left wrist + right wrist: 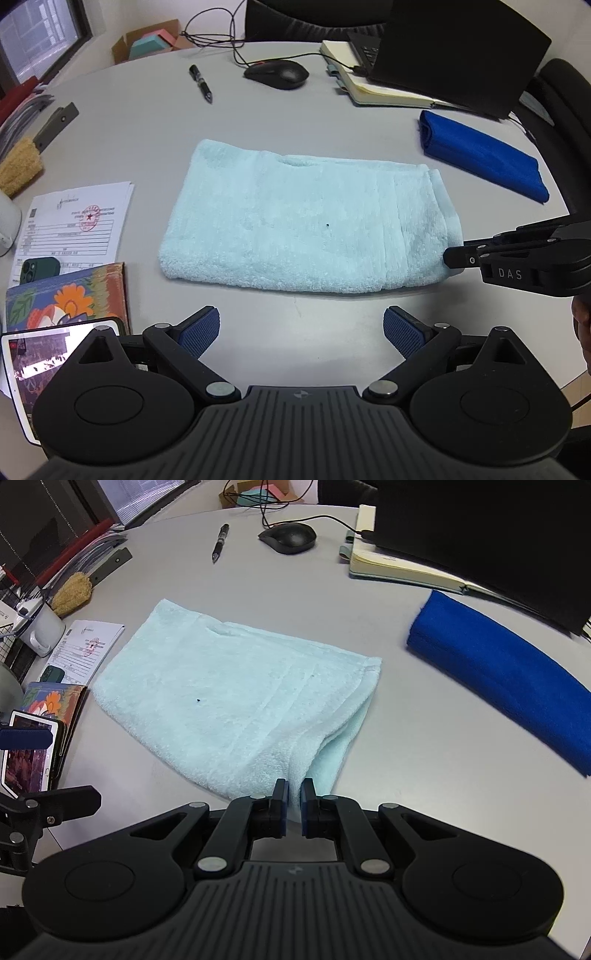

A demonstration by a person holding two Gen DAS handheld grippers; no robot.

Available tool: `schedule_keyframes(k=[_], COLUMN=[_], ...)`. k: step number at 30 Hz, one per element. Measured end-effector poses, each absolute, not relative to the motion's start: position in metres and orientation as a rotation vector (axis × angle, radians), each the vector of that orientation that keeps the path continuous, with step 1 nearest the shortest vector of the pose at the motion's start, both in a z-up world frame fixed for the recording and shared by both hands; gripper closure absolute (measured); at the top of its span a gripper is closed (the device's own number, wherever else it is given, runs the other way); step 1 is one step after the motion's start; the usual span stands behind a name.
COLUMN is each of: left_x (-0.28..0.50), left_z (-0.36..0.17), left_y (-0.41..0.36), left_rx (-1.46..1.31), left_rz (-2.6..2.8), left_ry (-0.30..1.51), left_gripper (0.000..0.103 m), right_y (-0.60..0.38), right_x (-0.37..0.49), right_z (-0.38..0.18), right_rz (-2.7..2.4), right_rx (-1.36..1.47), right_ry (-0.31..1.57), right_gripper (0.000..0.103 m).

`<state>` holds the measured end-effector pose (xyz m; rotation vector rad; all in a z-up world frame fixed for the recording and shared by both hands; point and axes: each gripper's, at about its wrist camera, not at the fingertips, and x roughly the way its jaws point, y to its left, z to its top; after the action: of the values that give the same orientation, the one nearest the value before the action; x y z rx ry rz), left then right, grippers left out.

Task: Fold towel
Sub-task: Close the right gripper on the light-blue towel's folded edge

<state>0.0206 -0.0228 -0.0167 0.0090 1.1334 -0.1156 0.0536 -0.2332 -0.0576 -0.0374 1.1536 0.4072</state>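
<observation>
A light blue towel lies folded on the grey table; it also shows in the right wrist view. My left gripper is open and empty, just in front of the towel's near edge and apart from it. My right gripper is shut on the towel's near right corner, which sits pinched between its blue pads. From the left wrist view the right gripper reaches in from the right and touches the towel's right end.
A folded dark blue cloth lies right of the towel. Behind are a mouse, a pen, an open notebook and a black laptop. Papers, a phone, a floral book and a tablet sit at left.
</observation>
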Motion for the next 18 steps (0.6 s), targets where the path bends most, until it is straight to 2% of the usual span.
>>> schedule_keyframes(k=[18], left_x=[0.033], left_z=[-0.02], left_y=[-0.083], left_rx=[0.132], left_rz=[-0.27], left_ry=[1.142], left_gripper=[0.006], right_y=[-0.298], right_x=[0.009], right_z=[-0.067], right_rz=[0.273], right_rx=[0.065], right_ry=[1.187], right_gripper=[0.095])
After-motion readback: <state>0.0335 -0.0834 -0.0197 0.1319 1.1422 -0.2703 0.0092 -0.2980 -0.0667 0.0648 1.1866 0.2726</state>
